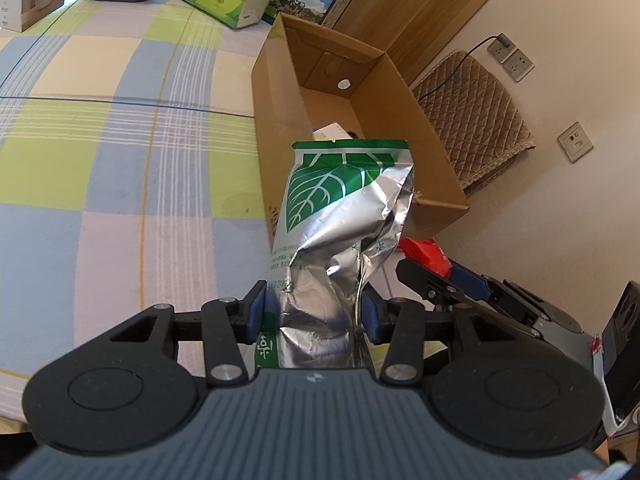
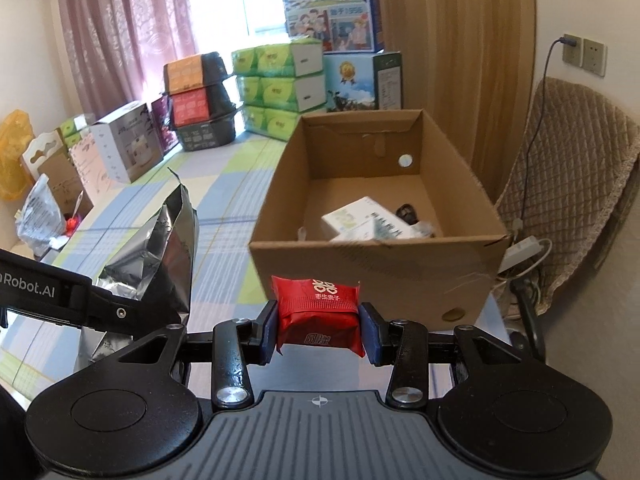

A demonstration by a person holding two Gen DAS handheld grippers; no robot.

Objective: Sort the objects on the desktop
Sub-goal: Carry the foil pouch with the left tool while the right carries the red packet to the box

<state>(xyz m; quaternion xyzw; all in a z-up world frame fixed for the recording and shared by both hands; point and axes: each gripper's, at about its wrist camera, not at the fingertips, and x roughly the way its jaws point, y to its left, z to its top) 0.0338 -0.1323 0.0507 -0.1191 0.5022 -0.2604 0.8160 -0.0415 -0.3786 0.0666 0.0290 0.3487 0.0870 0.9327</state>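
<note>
My left gripper (image 1: pixel 314 314) is shut on a crumpled silver foil bag (image 1: pixel 340 216) with a green leaf print, held upright just before the near left corner of an open cardboard box (image 1: pixel 276 92). The same foil bag (image 2: pixel 160 256) shows at the left of the right wrist view, with the left gripper's arm under it. My right gripper (image 2: pixel 320 334) is shut on a small red packet (image 2: pixel 318 312), in front of the cardboard box (image 2: pixel 372 276). The red packet (image 1: pixel 426 254) also peeks out to the right of the bag. White packages (image 2: pixel 360 220) lie inside the box.
A checked cloth (image 1: pixel 120 152) covers the table. Green tissue packs (image 2: pixel 280 84), milk cartons (image 2: pixel 332 0) and other boxes (image 2: pixel 128 144) stand along the far side. A chair with a quilted brown cover (image 2: pixel 568 184) stands right of the box, near wall sockets (image 2: pixel 584 54) and cables.
</note>
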